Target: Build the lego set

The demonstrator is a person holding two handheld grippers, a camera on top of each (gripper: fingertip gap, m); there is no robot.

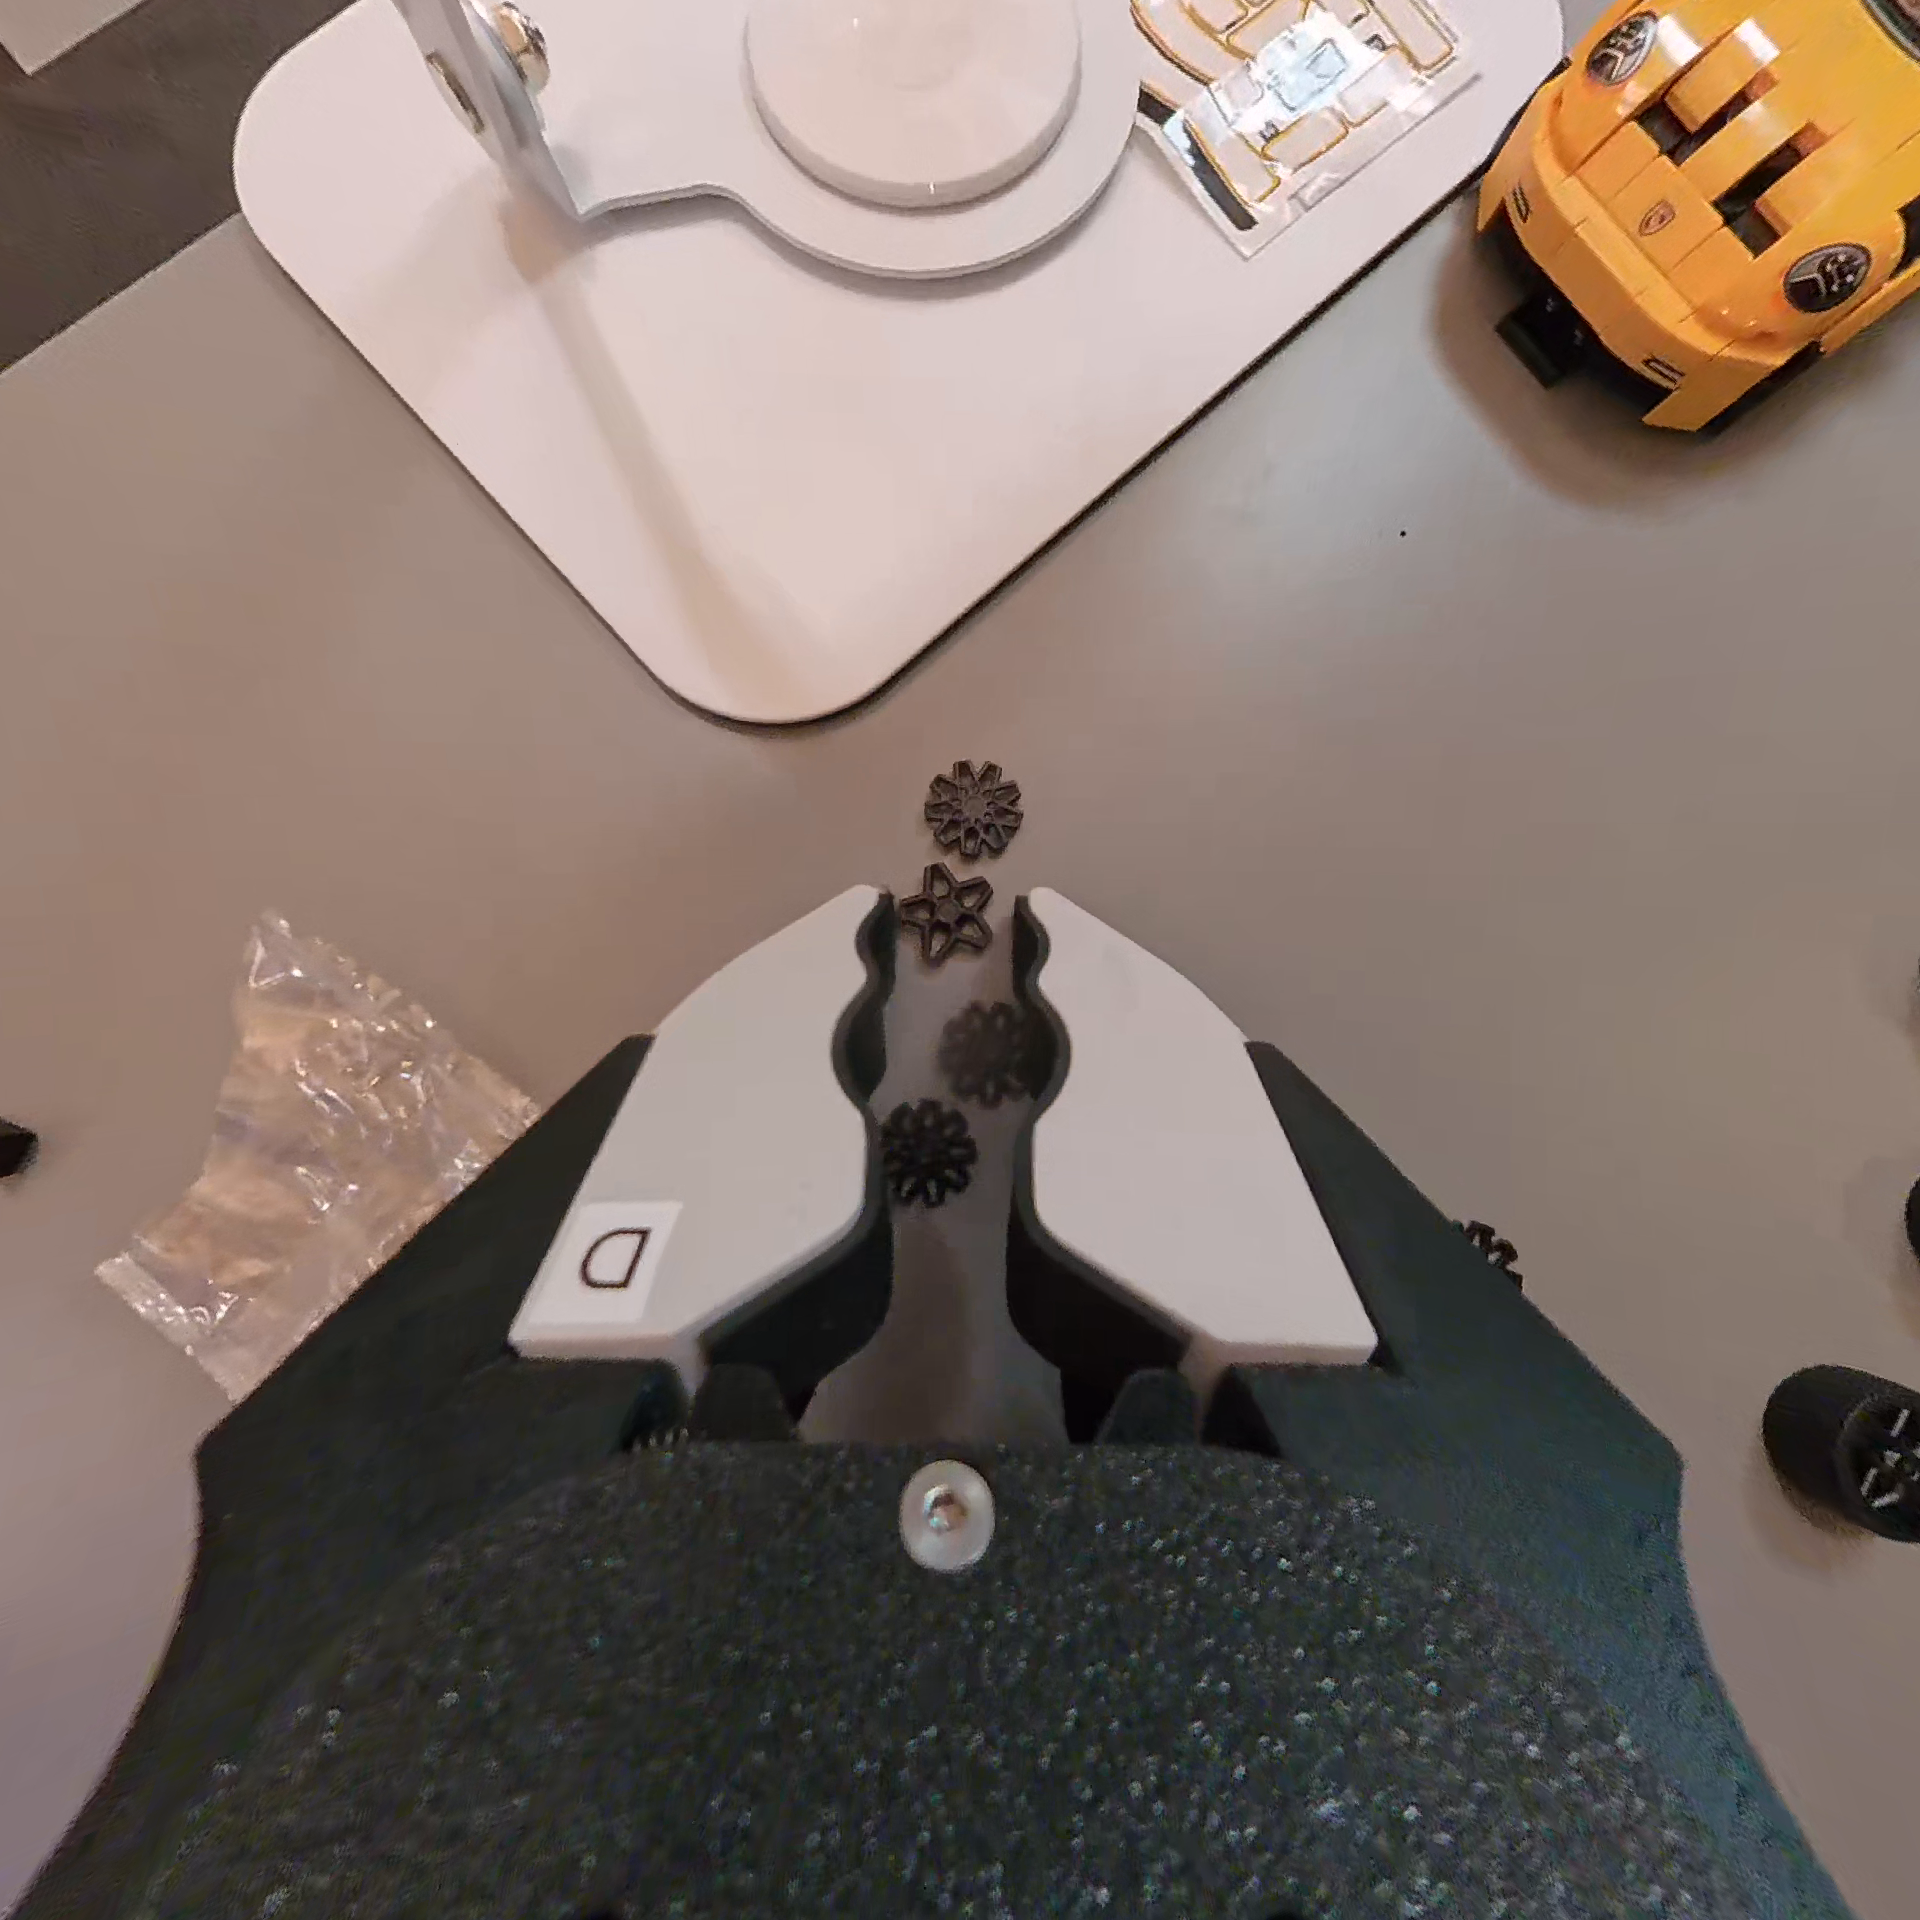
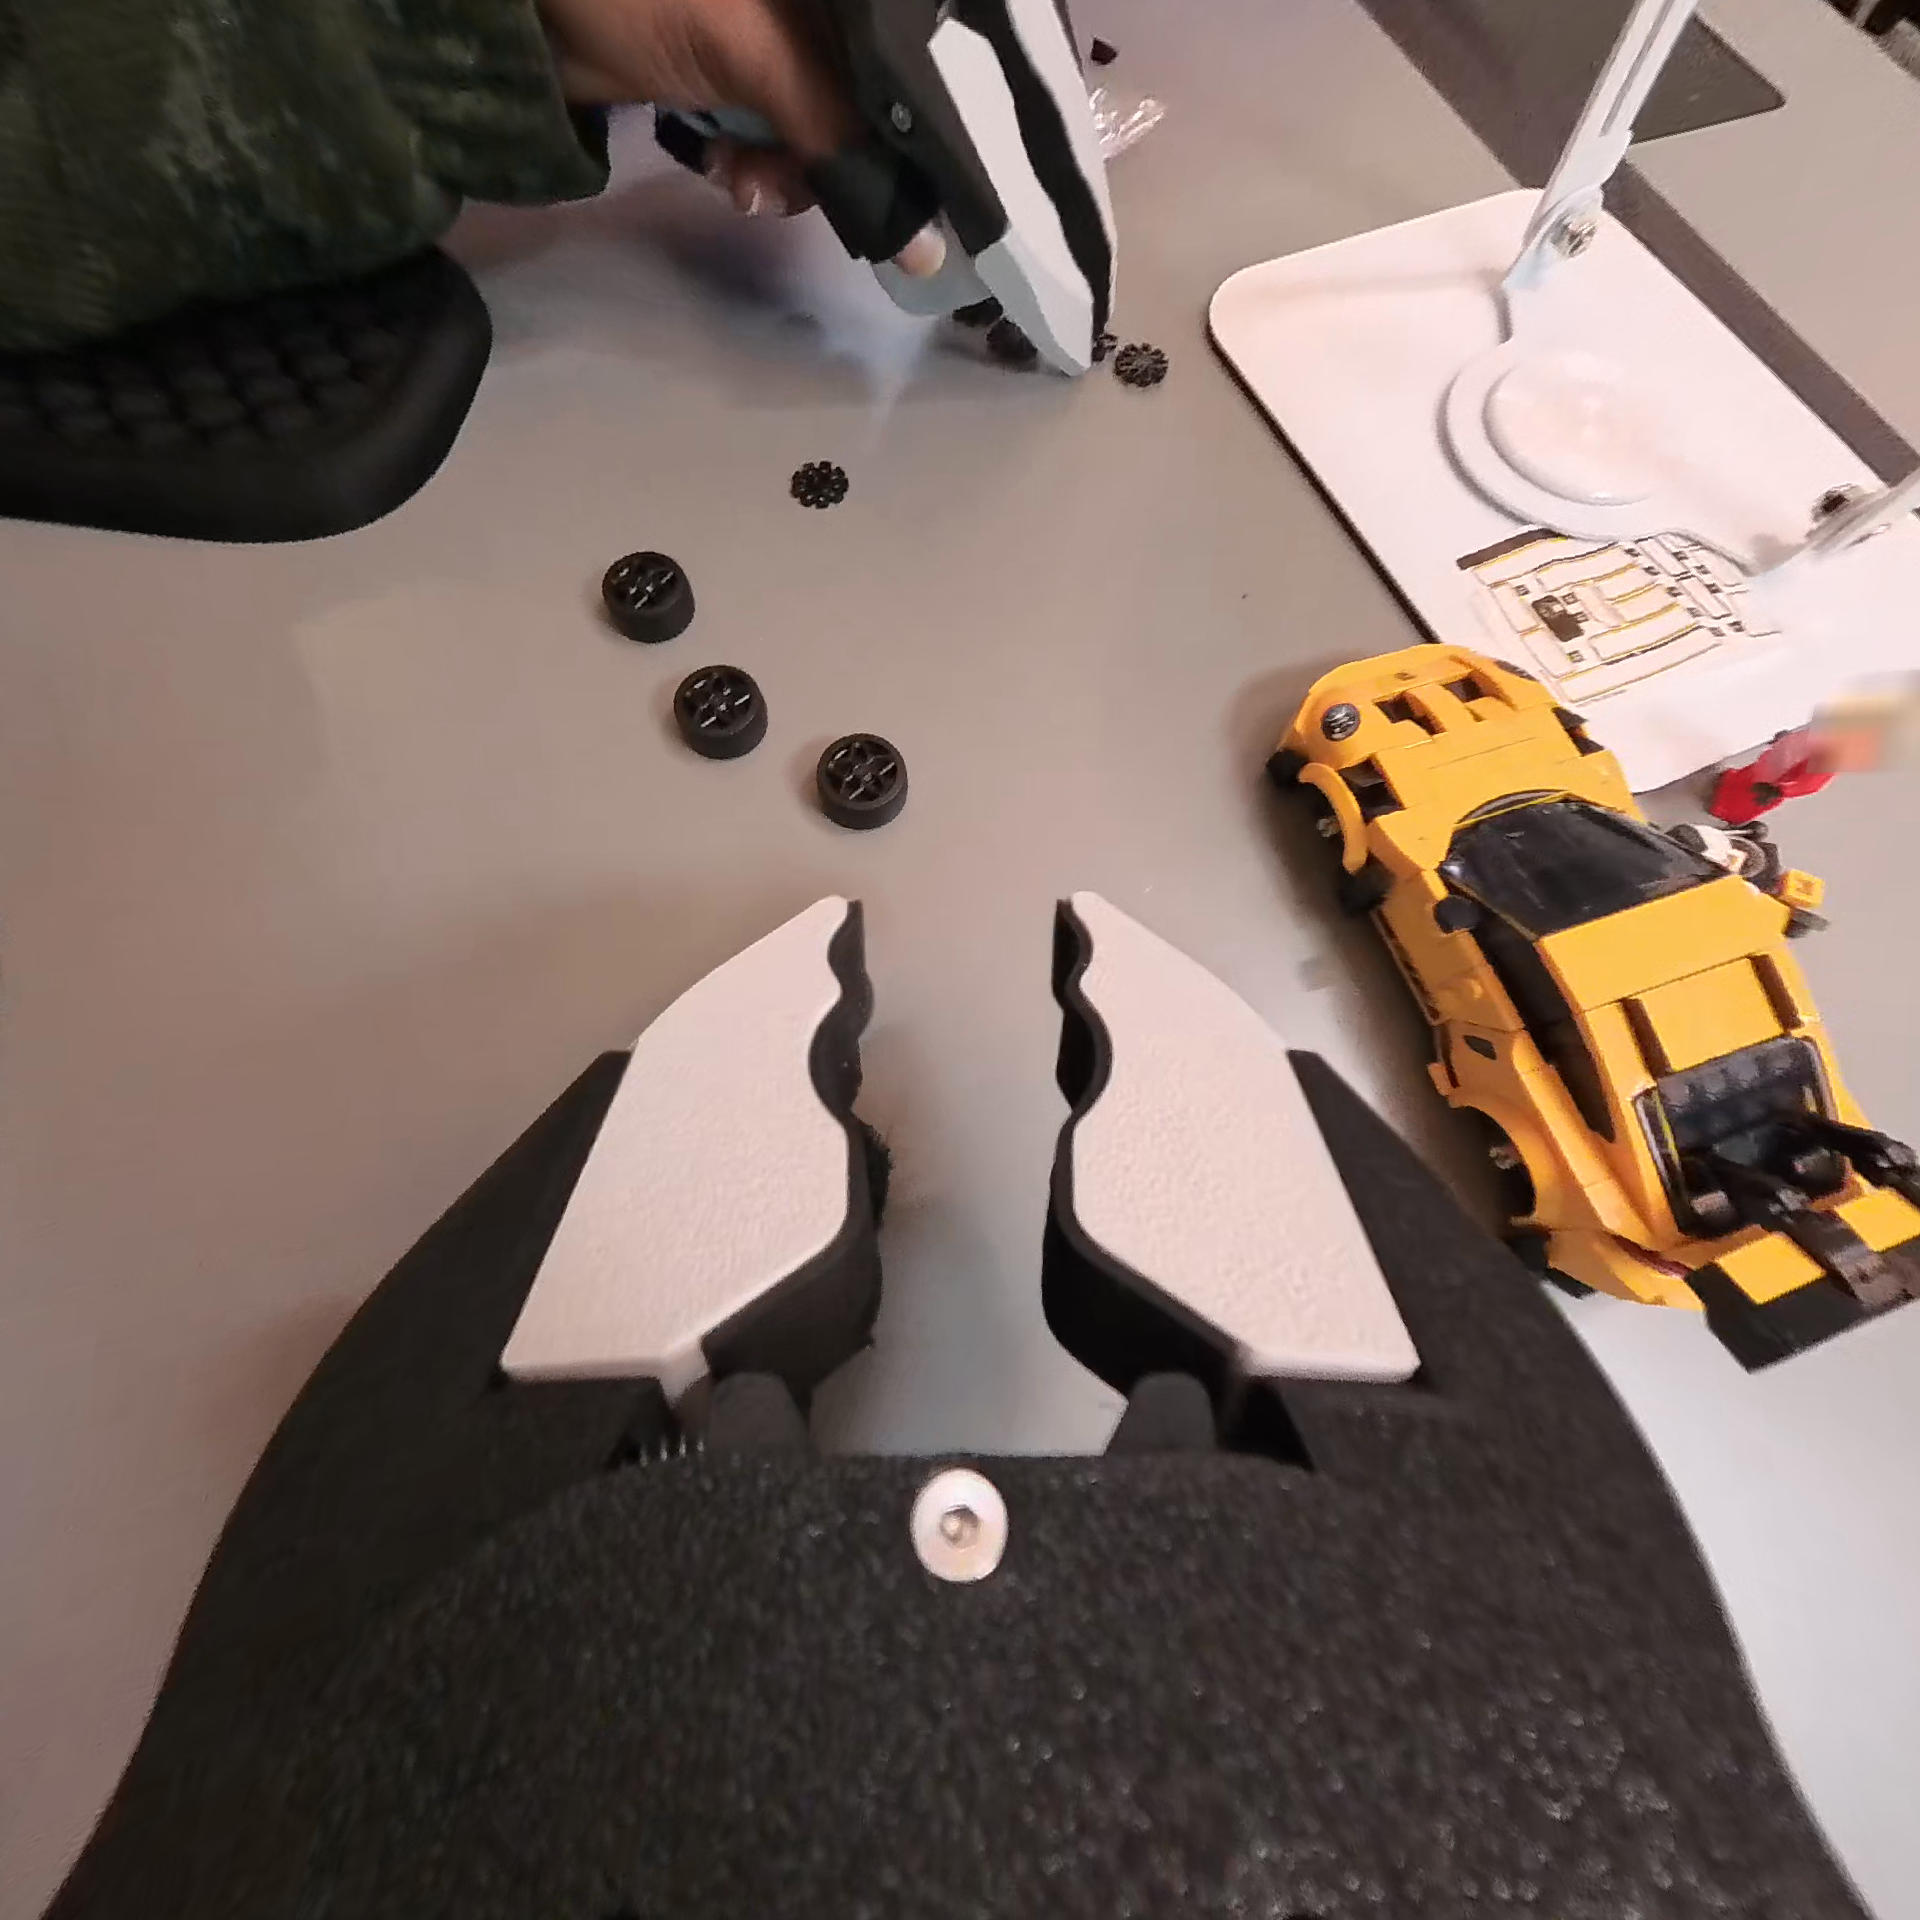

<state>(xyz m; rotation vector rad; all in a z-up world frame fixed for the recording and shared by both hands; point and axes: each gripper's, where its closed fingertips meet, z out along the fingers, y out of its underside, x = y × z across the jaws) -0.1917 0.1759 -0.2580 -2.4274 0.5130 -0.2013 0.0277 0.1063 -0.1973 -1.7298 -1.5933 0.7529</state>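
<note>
The left gripper (image 1: 954, 904) hangs with jaws parted and empty over flat black star-shaped hubcap discs (image 1: 945, 912) on the grey table (image 1: 1351, 779), while the right gripper (image 2: 958, 914), likewise agape and empty, points toward three black rubber wheels (image 2: 720, 710) at eleven o'clock, the yellow brick sports car (image 2: 1590, 966) at two o'clock.

Office-like desk: grey tabletop (image 2: 312, 935), black mesh chair (image 2: 239, 405), white stand base (image 1: 727, 436).

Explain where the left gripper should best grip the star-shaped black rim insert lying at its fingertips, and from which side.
Probably across its outer edge, from straight above: the star-shaped insert lies flat on the table, already between the open left gripper tips, thin.
</note>
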